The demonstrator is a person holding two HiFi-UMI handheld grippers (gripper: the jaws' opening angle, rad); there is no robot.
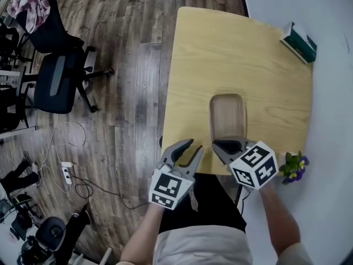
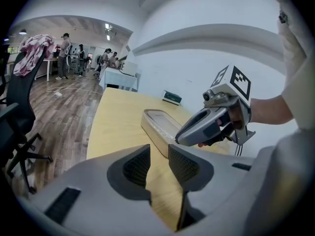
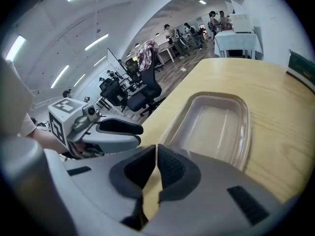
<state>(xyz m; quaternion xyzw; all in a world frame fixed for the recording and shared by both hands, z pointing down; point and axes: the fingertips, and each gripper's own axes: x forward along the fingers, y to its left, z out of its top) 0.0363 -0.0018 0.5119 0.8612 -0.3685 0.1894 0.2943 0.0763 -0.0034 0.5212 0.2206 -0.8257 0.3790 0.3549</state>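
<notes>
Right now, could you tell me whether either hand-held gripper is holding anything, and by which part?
Nothing: the left hand-held gripper and the right hand-held gripper are both empty.

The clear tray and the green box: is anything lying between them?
Nothing: the head view shows only bare wooden table between the clear tray and the green box.

Left gripper (image 2: 159, 157): jaws slightly apart, empty, over table (image 2: 114, 116) edge
Tray (image 2: 158, 123): just ahead, on table
Right gripper (image 2: 183, 137): over tray's near end
</notes>
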